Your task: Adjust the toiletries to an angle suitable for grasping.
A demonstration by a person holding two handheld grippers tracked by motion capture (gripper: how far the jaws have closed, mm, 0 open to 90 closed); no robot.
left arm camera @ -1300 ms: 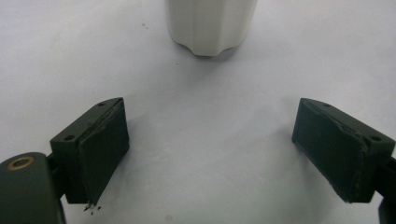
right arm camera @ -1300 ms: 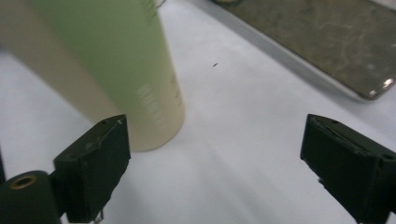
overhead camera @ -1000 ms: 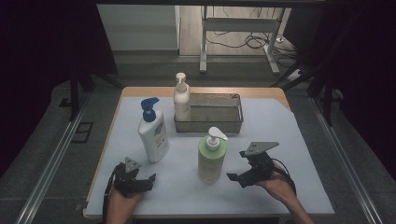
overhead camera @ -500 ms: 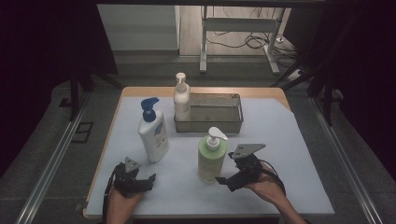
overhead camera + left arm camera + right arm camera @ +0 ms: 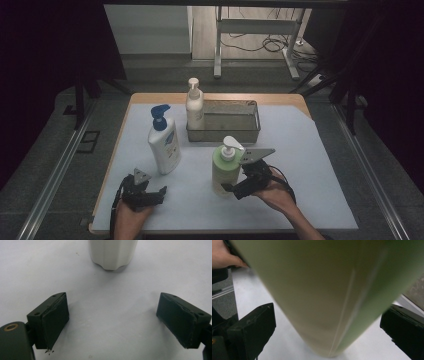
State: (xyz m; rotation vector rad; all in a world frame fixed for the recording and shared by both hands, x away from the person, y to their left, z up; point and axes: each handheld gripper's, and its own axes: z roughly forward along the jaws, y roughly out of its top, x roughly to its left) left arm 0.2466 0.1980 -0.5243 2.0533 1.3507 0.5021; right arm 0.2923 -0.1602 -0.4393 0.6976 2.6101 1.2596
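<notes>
**Right gripper view: jaws wide around the green bottle**

Right gripper view showed the green bottle (image 5: 322, 290) standing between the two black jaws, which were spread wide, one on each side of its lower body. A gap of white mat (image 5: 249, 292) was visible between each jaw and the bottle, so neither pad touched it. The right gripper (image 5: 327, 327) therefore held nothing.

From the high view, the right gripper (image 5: 235, 187) sat at the bottle's (image 5: 223, 170) base on the near right part of the mat (image 5: 310, 150), in the person's right hand (image 5: 275, 192). The bottle stood upright, its white pump on top, in front of the metal tray (image 5: 223, 136).

The left gripper (image 5: 159, 192) lay low near the front left edge, just in front of the blue-pump bottle (image 5: 164, 145). In the left gripper view its jaws (image 5: 112, 322) were also wide apart over bare mat, with the bottle's white base (image 5: 112, 252) ahead and well clear of both pads. A third, cream bottle (image 5: 194, 107) stood against the tray's left end.
</notes>
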